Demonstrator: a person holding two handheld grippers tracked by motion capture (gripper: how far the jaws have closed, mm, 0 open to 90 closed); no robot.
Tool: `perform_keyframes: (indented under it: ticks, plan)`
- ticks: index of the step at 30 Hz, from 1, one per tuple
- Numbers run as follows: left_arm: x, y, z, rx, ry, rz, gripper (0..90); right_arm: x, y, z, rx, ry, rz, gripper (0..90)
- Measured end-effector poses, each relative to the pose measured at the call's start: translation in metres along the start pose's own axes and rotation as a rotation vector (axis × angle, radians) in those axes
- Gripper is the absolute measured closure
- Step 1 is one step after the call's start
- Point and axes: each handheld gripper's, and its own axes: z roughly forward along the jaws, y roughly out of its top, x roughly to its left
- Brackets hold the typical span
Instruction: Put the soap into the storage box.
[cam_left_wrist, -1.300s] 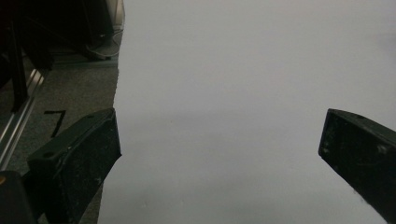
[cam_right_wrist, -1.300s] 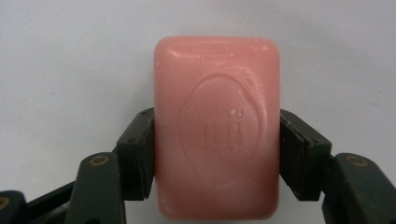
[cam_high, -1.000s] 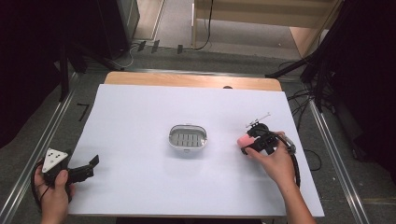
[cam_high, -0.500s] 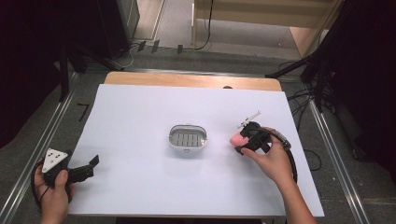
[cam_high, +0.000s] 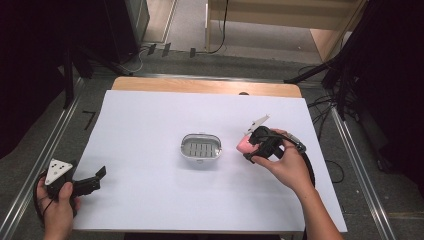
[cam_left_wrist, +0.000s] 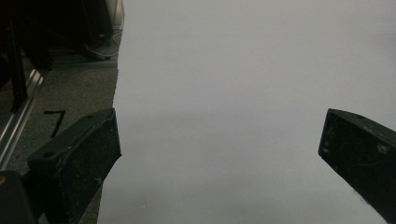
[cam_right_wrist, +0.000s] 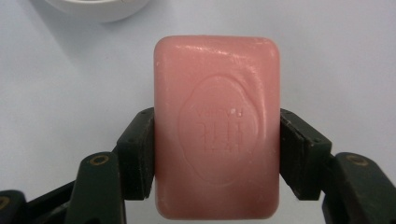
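Two fingers (cam_right_wrist: 135, 158) clamping embossed pink soap (cam_right_wrist: 217, 126)

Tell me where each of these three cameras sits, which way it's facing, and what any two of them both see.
High view: above the person's side, looking forward and down on the white table; both forearms, left gripper and right gripper show.
Left gripper view: rides the left gripper, looking along its open jaws across the table.
Right gripper view: rides the right gripper, looking down at the pink soap it clamps.
Shared: high and right gripper views both show the soap and the white dish.
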Motion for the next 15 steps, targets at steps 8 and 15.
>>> perform_keyframes:
  ticks: [8,15]
  plan:
    - [0.000,0.000,0.000,-0.001,-0.002,0.000,0.0,0.008,0.016,-0.001,-0.025,-0.006,-0.091,38.8]
    - [0.001,0.000,0.000,-0.002,-0.005,0.001,0.0,0.009,0.029,0.000,-0.047,0.026,-0.121,38.8]
